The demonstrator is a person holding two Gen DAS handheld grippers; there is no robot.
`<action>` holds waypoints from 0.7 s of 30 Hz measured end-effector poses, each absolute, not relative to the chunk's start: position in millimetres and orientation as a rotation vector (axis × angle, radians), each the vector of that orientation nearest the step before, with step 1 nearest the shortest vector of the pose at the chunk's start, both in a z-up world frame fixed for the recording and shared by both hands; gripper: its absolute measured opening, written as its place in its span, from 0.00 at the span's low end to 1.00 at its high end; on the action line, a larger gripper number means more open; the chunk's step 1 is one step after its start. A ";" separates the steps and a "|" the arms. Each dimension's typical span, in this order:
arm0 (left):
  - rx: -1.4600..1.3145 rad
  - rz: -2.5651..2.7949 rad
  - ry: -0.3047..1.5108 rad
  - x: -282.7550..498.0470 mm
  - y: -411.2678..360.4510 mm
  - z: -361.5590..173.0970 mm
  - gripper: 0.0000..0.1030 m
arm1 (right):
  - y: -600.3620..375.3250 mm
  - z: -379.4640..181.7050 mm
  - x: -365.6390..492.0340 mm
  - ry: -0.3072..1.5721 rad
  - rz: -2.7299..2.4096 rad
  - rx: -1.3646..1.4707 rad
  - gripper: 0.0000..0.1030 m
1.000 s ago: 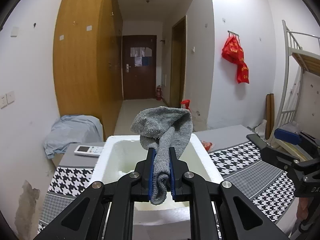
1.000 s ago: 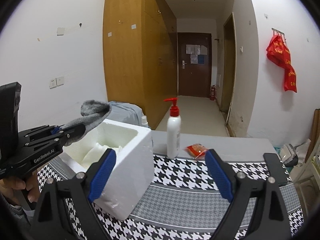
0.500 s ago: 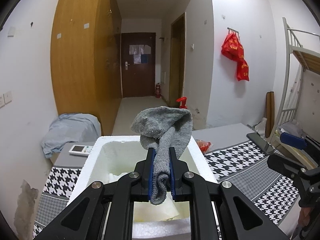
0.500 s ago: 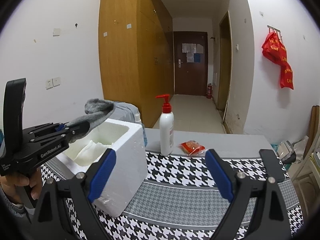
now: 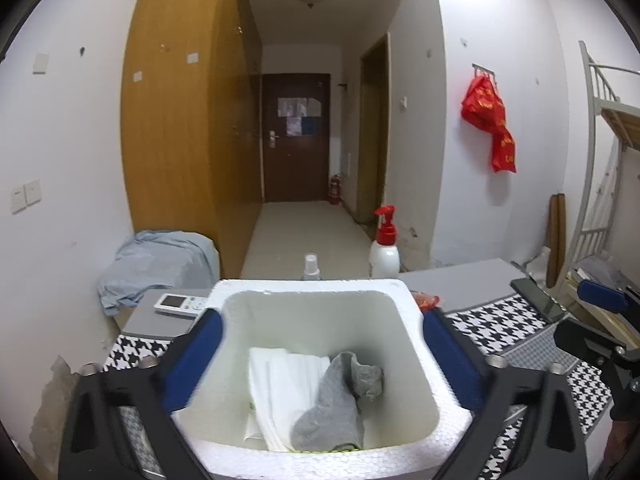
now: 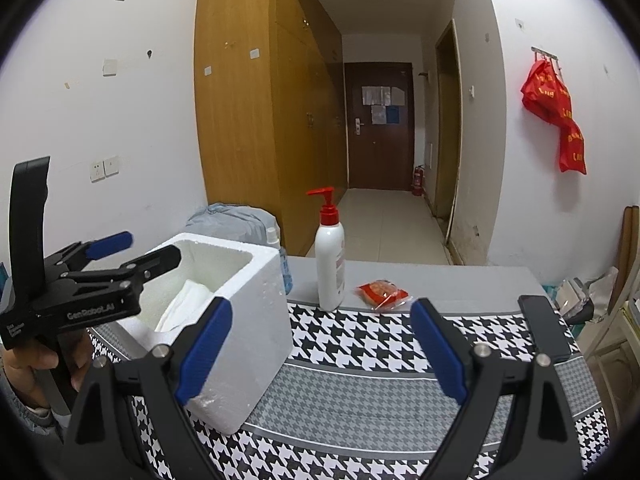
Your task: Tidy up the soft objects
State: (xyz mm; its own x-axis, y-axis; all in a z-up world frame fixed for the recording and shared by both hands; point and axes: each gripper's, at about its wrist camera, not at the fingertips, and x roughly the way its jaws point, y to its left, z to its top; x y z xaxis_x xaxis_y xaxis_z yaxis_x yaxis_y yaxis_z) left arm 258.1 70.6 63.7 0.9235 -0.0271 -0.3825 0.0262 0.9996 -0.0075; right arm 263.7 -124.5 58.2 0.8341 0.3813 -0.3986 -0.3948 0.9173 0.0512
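The foam box (image 6: 240, 320) stands open-topped, its cavity half filled. Right of it the cloth-covered table (image 6: 360, 360) lies bare; 1 pump bottle (image 6: 330, 264) and 1 red packet (image 6: 382, 291) block the far edge.

The left gripper (image 5: 320, 344) fingers have just sprung wide apart, and the grey sock (image 5: 336, 408) now lies inside the foam box (image 5: 320, 292).
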 end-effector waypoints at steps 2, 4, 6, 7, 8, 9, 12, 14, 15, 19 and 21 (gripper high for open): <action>-0.016 -0.032 0.394 256.2 72.5 64.1 0.99 | -124.7 57.5 263.5 0.417 0.411 -0.033 0.90; -0.026 -0.027 0.398 254.8 73.4 64.2 0.99 | -124.8 57.8 262.5 0.417 0.412 -0.033 0.90; -0.028 -0.029 0.399 253.5 73.1 65.1 0.99 | -125.1 58.6 261.6 0.416 0.413 -0.032 0.90; -0.027 -0.023 0.400 252.5 73.2 65.4 0.99 | -125.1 59.0 260.9 0.415 0.414 -0.032 0.90; -0.026 -0.019 0.399 251.5 73.2 66.0 0.99 | -125.0 59.6 260.1 0.414 0.413 -0.033 0.90; -0.022 -0.014 0.398 250.1 72.9 66.5 0.99 | -125.0 60.1 259.3 0.412 0.412 -0.033 0.90; -0.015 -0.001 0.393 246.5 70.8 69.1 0.99 | -125.8 61.9 256.3 0.407 0.413 -0.032 0.90; -0.012 0.001 0.389 242.3 69.5 71.3 0.99 | -126.3 63.3 253.7 0.401 0.415 -0.032 0.90; -0.010 0.001 0.389 241.0 69.0 71.6 0.99 | -126.8 64.1 252.0 0.399 0.417 -0.031 0.90; -0.014 0.001 0.377 230.2 68.4 74.4 0.99 | -127.9 68.2 244.7 0.385 0.421 -0.031 0.90; -0.009 0.006 0.367 223.6 66.4 76.8 0.99 | -128.6 71.2 239.4 0.373 0.426 -0.032 0.90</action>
State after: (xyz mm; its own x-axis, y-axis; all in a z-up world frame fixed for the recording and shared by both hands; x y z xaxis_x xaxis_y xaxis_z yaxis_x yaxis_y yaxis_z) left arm 223.6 66.4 76.8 0.9332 0.0038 -0.3593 -0.0070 0.9999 -0.0076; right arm 239.4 -128.6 71.2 0.8438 0.3979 -0.3600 -0.4094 0.9111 0.0473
